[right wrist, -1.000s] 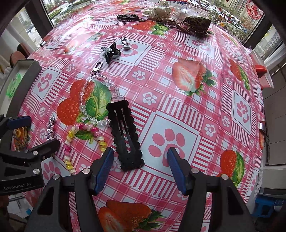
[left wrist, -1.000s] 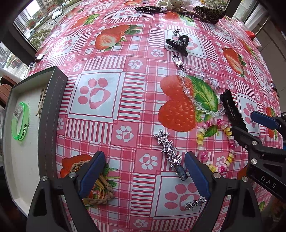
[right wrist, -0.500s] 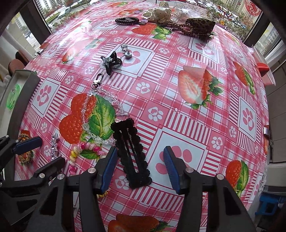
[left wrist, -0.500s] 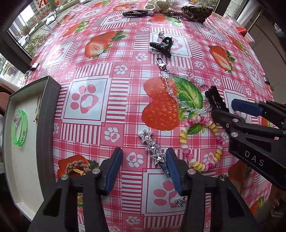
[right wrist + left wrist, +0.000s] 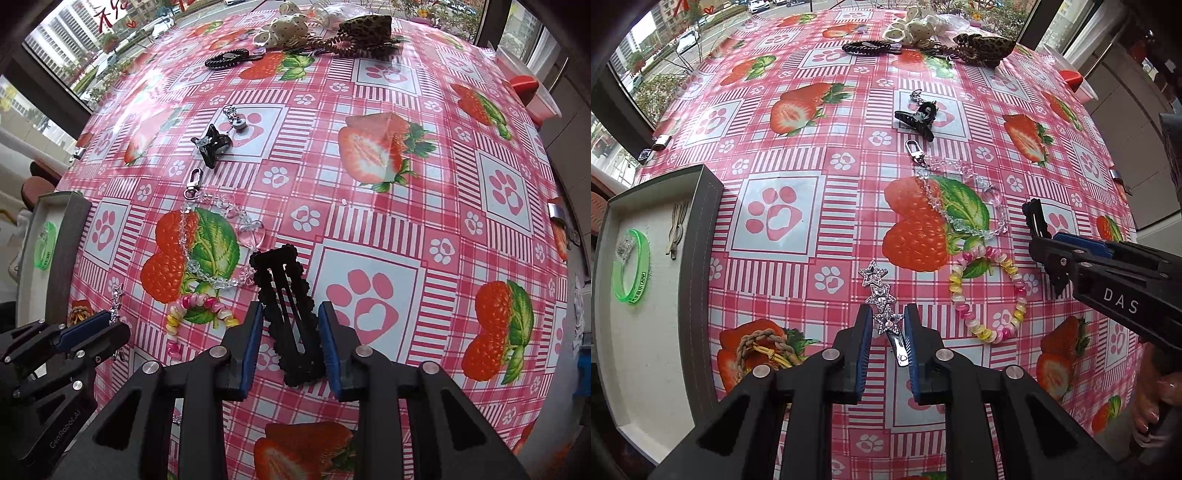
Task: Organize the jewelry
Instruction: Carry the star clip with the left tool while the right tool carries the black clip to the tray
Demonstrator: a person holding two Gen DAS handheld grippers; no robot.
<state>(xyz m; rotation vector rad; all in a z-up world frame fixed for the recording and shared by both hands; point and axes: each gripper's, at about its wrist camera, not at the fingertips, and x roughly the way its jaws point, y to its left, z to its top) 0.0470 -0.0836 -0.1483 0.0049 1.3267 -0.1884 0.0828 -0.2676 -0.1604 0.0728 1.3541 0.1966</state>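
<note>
Tray (image 5: 698,258) left of star clip (image 5: 882,301), bracelet (image 5: 988,291) right.

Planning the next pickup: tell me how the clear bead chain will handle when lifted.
The clear bead chain lies in a loose curved loop, so it will probably hang limp. Its smooth beads look slippery; the metal clasp likely offers the firmer grip.

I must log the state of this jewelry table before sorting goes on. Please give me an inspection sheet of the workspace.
Surface: pink checked strawberry-and-paw tablecloth, flat.
Job's things: silver rhinestone three-star hair clip between the left gripper fingers; black scalloped snap clip between the right gripper fingers; pastel bead bracelet; clear crystal chain with clasp; grey-walled tray holding a green wristband.
Clutter: black claw clip, leopard-print scrunchie, braided cord ring.
Grippers: both narrowed around their clips; contact cannot be confirmed.
Cables: nothing seen.
Surroundings: windows onto a street.
</note>
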